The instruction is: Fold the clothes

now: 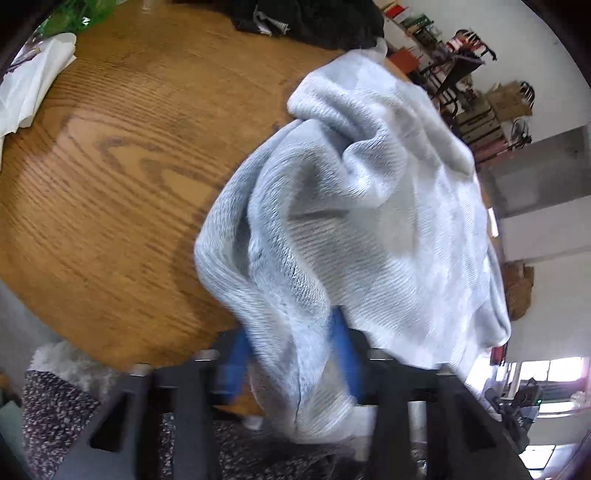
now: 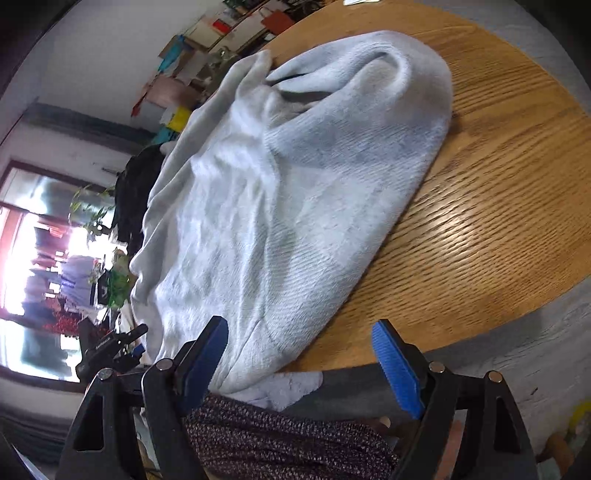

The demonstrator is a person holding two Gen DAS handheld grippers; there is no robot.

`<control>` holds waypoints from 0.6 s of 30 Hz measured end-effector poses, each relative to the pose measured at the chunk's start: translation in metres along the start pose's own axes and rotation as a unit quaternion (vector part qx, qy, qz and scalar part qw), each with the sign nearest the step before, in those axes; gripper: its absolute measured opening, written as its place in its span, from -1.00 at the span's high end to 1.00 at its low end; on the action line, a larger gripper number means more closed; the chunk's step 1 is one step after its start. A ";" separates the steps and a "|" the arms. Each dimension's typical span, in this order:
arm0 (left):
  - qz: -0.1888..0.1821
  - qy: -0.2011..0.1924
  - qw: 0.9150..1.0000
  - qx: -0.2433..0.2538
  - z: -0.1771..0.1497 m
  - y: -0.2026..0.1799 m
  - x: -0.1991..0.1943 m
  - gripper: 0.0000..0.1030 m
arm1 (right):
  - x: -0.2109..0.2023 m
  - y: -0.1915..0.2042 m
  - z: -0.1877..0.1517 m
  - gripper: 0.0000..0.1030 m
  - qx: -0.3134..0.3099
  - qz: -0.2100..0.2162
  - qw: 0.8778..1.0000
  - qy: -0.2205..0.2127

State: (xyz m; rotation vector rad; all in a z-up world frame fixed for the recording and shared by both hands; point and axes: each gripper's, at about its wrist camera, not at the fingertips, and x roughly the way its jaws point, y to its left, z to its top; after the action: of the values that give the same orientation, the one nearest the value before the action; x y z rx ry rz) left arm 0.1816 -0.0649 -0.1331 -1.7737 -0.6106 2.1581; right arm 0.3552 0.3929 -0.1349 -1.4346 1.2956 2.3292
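Note:
A pale grey knitted sweater lies crumpled on the round wooden table, reaching to the near rim. In the left wrist view my left gripper is shut on a bunched fold of the sweater's near edge, which fills the gap between the blue pads. The right wrist view has the same sweater spread over the table, with its hem hanging over the near rim. My right gripper stands wide open above that hem. Its left pad is over the fabric, its right pad over the bare table rim.
A heap of black clothes lies at the table's far side, and a white cloth and green plastic at its left. A person's speckled dark garment is right below the grippers. Shelves and boxes stand beyond the table.

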 end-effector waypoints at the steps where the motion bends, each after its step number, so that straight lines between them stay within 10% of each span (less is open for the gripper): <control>1: -0.004 -0.001 1.000 -0.001 0.001 -0.001 0.001 0.70 | 0.001 -0.001 0.003 -0.63 0.001 -0.006 1.000 -0.004; 9: 0.003 -0.022 0.999 0.029 0.008 -0.033 -0.009 0.77 | -0.016 -0.012 0.065 -0.54 -0.041 -0.147 0.982 -0.111; 18: 0.003 -0.011 0.999 0.051 0.007 -0.043 -0.021 0.77 | -0.004 0.001 0.127 -0.65 -0.188 -0.174 0.962 -0.093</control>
State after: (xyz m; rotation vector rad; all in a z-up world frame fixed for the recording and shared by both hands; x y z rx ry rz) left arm 0.1768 -0.0385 -0.0928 -1.7034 -0.4904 2.1749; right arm 0.2705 0.4838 -0.1077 -1.3543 0.5182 2.4672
